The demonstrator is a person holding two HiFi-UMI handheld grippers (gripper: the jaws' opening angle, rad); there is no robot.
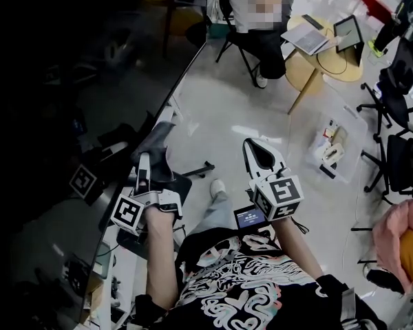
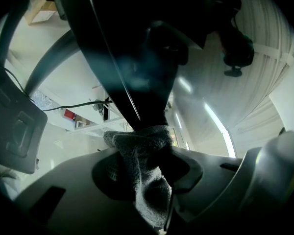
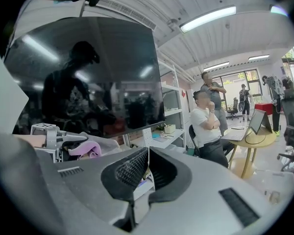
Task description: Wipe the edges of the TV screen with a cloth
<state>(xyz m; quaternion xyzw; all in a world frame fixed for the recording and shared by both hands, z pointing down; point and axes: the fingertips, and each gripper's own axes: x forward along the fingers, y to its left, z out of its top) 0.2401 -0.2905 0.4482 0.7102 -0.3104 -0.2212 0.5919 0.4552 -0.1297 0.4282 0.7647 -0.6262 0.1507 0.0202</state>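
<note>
The big dark TV screen [image 1: 69,115] fills the left of the head view, its right edge running diagonally down toward me. My left gripper [image 1: 144,158] is shut on a grey cloth [image 1: 160,162] and holds it against that edge. In the left gripper view the cloth [image 2: 143,165] is bunched between the jaws of the left gripper [image 2: 148,148], touching the dark TV edge [image 2: 132,82] just above. My right gripper [image 1: 253,147] hovers over the floor to the right, shut and empty. From the right gripper [image 3: 148,159] the TV screen [image 3: 88,77] shows at the left.
A seated person [image 1: 258,19] is at the back, next to a round wooden table [image 1: 315,50] with laptops. Office chairs [image 1: 399,81] stand at the right. A clear box [image 1: 334,146] lies on the floor. A shelf unit [image 3: 169,116] stands behind the TV.
</note>
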